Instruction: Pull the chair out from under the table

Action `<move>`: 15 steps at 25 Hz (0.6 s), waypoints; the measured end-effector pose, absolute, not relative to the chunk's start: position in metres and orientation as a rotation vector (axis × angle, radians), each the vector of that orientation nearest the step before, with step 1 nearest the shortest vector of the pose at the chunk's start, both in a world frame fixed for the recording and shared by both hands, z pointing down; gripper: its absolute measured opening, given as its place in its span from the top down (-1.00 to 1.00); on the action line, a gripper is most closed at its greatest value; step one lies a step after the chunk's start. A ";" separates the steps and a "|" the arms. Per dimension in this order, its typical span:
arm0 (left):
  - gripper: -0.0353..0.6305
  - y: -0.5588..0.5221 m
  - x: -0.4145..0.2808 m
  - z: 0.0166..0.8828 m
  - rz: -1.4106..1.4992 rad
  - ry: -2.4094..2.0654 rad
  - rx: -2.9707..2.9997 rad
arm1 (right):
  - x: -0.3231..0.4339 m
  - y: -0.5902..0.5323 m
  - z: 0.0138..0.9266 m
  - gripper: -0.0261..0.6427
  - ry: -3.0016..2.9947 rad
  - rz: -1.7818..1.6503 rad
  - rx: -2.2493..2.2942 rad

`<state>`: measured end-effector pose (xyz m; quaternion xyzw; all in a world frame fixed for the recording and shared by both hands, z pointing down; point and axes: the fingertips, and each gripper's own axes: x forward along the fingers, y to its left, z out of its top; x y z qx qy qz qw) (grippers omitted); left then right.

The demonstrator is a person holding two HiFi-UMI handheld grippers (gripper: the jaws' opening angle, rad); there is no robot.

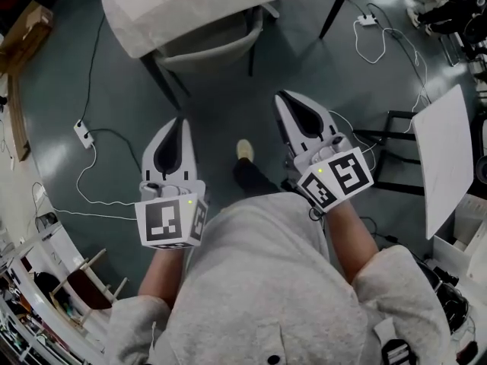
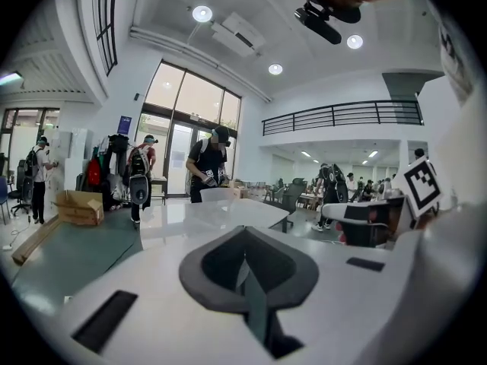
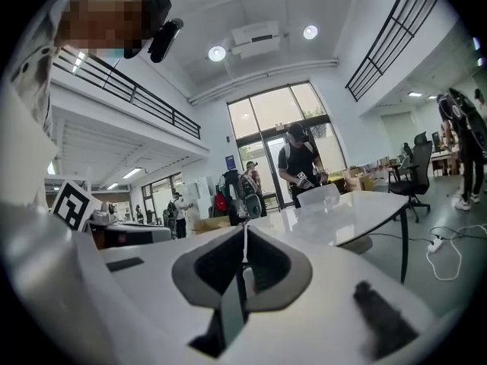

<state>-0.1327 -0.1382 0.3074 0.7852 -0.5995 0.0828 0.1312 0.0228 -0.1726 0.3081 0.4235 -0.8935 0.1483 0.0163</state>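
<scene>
**Op:** Left side first?

**Ann:** There's a power strip (image 1: 83, 133) with its cable on the grey floor (image 1: 114, 90), far left. Then your left gripper (image 1: 179, 125): jaws pressed together, nothing between them. Its own view shows the pads meeting in one line, bare. It hangs over the floor and points up-frame at the table (image 1: 152, 6).

**Op:** Chair?

**Ann:** The chair (image 1: 217, 48) is tucked under the table, and only its pale curved shell and a dark leg show below the table's near edge. It's ahead of both your grippers and well apart from them, no contact. In the head view it lies up and right of your left tip. In the left gripper view a white chair back (image 2: 207, 195) shows just above the tabletop (image 2: 228, 215), a bit left of the jaw line.

**Op:** Middle?

**Ann:** Your shoe (image 1: 244, 150) is on the floor between the two grippers.

**Op:** Right?

**Ann:** On your right gripper (image 1: 283, 99) the jaws are also closed together and hold nothing. The chair lies up and left of its tip in the head view, with open floor between them. In the right gripper view the chair back (image 3: 327, 195) stands right of the jaw line, above the glossy tabletop (image 3: 342, 215). A person in dark clothes (image 3: 300, 162) stands beyond the table.

**Op:** Far right?

**Ann:** A white panel (image 1: 445, 158) on a dark frame, well clear of your right gripper.
</scene>
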 end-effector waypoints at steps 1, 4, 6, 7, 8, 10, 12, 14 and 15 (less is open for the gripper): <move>0.85 -0.143 -0.133 0.307 0.244 -1.744 2.276 | 0.022 -0.179 0.309 0.83 -2.782 0.468 1.311; 0.85 -0.157 -0.133 0.309 0.257 -1.760 2.264 | 0.021 -0.196 0.311 0.83 -2.794 0.488 1.292; 0.85 -0.168 -0.133 0.311 0.271 -1.764 2.258 | 0.019 -0.207 0.313 0.83 -2.800 0.492 1.276; 0.85 -0.173 -0.132 0.312 0.277 -1.766 2.256 | 0.019 -0.213 0.313 0.83 -2.802 0.494 1.267; 0.85 -0.178 -0.131 0.312 0.280 -1.768 2.253 | 0.019 -0.218 0.314 0.83 -2.804 0.496 1.258; 0.85 -0.187 -0.128 0.313 0.279 -1.769 2.248 | 0.018 -0.229 0.315 0.83 -2.809 0.496 1.243; 0.85 -0.196 -0.128 0.314 0.279 -1.771 2.245 | 0.016 -0.239 0.315 0.83 -2.814 0.490 1.230; 0.85 -0.205 -0.129 0.313 0.281 -1.779 2.244 | 0.014 -0.247 0.315 0.83 -2.821 0.486 1.213; 0.85 -0.209 -0.129 0.313 0.280 -1.784 2.241 | 0.012 -0.251 0.315 0.83 -2.825 0.487 1.204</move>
